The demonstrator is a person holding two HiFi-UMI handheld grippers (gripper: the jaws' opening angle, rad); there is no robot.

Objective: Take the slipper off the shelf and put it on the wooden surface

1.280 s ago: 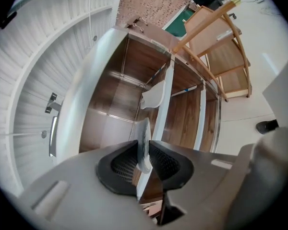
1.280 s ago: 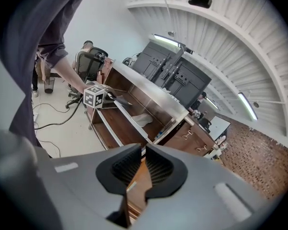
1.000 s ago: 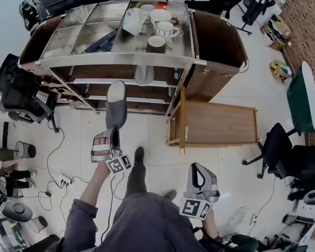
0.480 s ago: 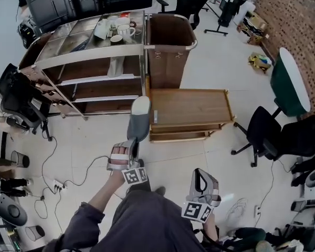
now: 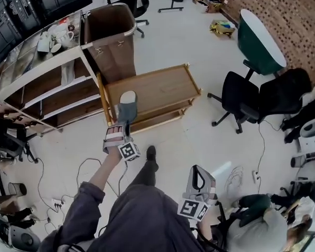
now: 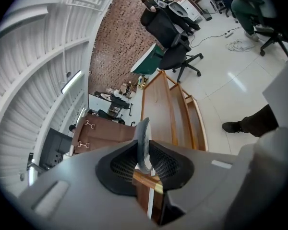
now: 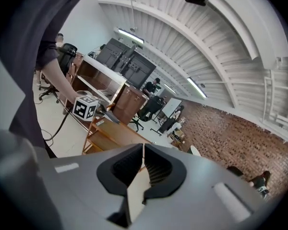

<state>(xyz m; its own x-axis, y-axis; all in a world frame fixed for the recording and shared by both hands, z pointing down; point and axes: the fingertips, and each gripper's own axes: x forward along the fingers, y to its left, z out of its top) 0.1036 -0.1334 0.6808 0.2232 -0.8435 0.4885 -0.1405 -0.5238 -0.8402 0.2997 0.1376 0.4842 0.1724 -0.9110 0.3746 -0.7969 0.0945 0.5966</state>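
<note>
A grey slipper (image 5: 126, 108) hangs over the near left part of the low wooden cart top (image 5: 157, 91), toe pointing away from me. My left gripper (image 5: 123, 132) is shut on its heel end. In the left gripper view the slipper (image 6: 143, 145) shows edge-on, pinched between the black pads, with the wooden surface (image 6: 156, 107) stretching beyond. My right gripper (image 5: 200, 178) is held low by my right side over the floor, jaws shut on nothing (image 7: 143, 166). The metal shelf unit (image 5: 39, 80) stands to the left of the cart.
A brown bin (image 5: 111, 41) stands behind the cart. Cups (image 5: 51, 35) sit on the shelf unit's top. Black office chairs (image 5: 241, 101) and a green round table (image 5: 260, 38) are to the right. Cables (image 5: 89, 167) lie on the white floor. A seated person (image 5: 268, 224) is at the lower right.
I have turned right, away from the shelf unit toward the wooden cart. The left gripper has carried the slipper from in front of the shelves to over the cart's near left part. The right gripper stayed low.
</note>
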